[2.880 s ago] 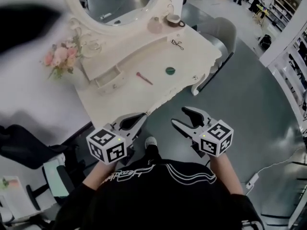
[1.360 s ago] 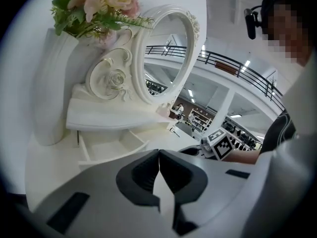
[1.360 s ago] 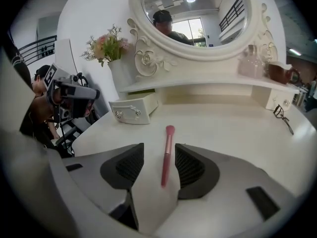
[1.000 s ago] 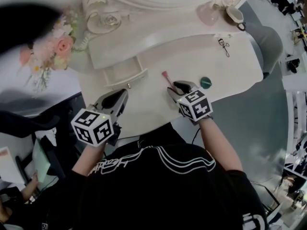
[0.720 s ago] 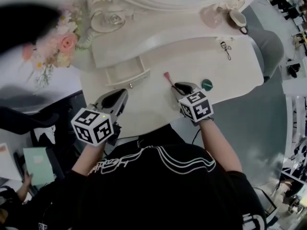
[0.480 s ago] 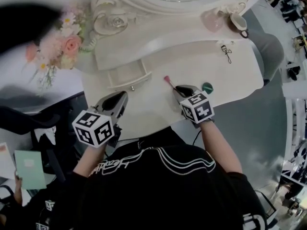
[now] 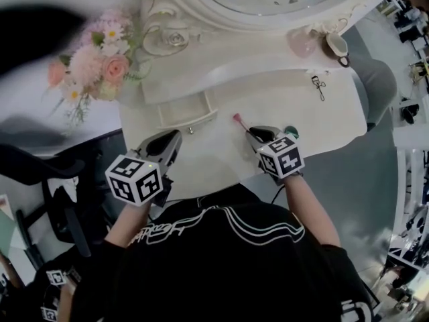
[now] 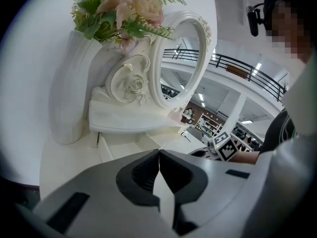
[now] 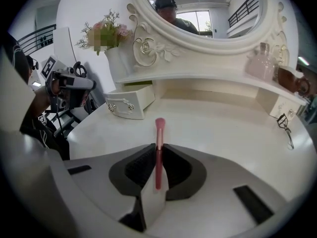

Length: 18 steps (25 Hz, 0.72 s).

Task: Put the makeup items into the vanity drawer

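Note:
A pink makeup brush (image 7: 237,120) lies on the white vanity top (image 7: 281,99), its bristle end pointing to the open drawer (image 7: 188,115). My right gripper (image 7: 255,134) has just been closing, and its jaws are now shut on the brush (image 9: 159,133) handle. In the right gripper view the drawer (image 9: 130,103) stands ahead to the left. The left gripper (image 7: 167,143) is shut on nothing at the table's front edge, below the drawer (image 8: 116,145). A green round item (image 7: 291,130) peeks out right of the right gripper. An eyelash curler (image 7: 318,86) lies far right.
A vase of flowers (image 7: 94,66) stands at the table's left. On the shelf under the oval mirror (image 9: 198,9) are a pink bottle (image 7: 299,42) and a cup (image 7: 336,45). A chair (image 7: 375,79) stands beyond the right end.
Since the earliest frame the right gripper has come from off the table onto the brush handle. Over the last second both grippers hardly moved; the view has shifted slightly.

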Tool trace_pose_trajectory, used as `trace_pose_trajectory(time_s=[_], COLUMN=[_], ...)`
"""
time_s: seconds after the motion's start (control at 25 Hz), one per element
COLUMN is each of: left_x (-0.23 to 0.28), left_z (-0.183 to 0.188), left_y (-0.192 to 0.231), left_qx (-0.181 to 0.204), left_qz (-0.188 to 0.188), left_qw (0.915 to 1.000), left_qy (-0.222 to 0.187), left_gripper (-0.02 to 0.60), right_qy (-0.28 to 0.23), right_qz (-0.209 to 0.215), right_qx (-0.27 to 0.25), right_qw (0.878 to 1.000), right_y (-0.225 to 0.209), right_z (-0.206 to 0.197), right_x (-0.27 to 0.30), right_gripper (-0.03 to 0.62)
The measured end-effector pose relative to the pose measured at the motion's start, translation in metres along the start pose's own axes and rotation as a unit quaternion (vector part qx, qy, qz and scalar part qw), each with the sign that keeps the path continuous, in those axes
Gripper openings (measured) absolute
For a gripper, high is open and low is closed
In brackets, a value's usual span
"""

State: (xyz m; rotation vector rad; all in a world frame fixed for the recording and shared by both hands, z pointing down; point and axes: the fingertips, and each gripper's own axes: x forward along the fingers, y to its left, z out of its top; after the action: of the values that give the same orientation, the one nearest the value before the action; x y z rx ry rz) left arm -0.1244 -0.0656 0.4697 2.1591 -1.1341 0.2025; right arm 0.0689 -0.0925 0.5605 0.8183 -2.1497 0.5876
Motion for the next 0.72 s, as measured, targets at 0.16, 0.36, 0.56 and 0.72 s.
trace_pose_trajectory(time_s=[0.16, 0.36, 0.56, 0.72], left_x=[-0.004, -0.012, -0.020, -0.027], left_z=[0.006, 0.011, 0.016, 0.020], left_y=[0.010, 0.018, 0.023, 0.026], left_qx=[-0.009, -0.023, -0.031, -0.035], left_qz=[0.009, 0.019, 0.028, 0.037], left_qw=[0.9999, 0.9994, 0.9988, 0.9983], left_qy=[-0.011, -0.018, -0.023, -0.031], left_gripper=[0.023, 0.023, 0.023, 0.023], right_qy=[-0.003, -0.021, -0.040, -0.051], right_qz=[0.004, 0.029, 0.060, 0.072], right_qx=[-0.016, -0.013, -0.023, -0.067], right_qw=[1.000, 0.999, 0.997, 0.994], right_y=[0.002, 0.009, 0.022, 0.036], right_z=[0.012, 0.036, 0.067, 0.097], right_x=[-0.009, -0.021, -0.026, -0.023], right_gripper=[0.064, 0.064, 0.064, 0.064])
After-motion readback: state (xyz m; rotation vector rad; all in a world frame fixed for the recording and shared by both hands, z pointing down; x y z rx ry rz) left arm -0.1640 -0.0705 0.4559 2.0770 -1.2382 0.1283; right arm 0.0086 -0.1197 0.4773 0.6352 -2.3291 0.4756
